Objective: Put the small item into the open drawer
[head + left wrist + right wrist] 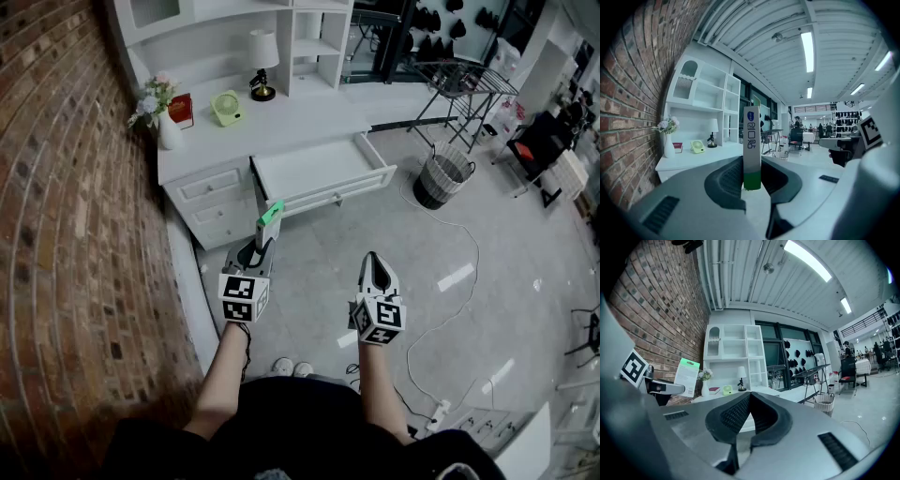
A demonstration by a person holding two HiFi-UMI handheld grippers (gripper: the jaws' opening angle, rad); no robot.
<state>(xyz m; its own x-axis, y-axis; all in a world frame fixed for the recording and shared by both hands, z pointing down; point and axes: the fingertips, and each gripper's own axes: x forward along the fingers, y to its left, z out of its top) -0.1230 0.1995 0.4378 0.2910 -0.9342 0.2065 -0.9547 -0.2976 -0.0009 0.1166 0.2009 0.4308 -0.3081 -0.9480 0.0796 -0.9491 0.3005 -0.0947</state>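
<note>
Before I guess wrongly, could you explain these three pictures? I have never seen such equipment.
No robot here: a person holds a hand-worked claw in each hand. One picture comes from a camera on the person's head, looking down; the other two from cameras riding on the claws. The left claw grips a thin green-and-white packet; the right claw is shut and empty. Ahead stands a white desk with its drawer open. On the desk are a vase, a lamp and a green object.

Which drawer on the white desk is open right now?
The wide drawer, pulled out with its white inside showing. The two small stacked drawers to its left are shut flush.
</note>
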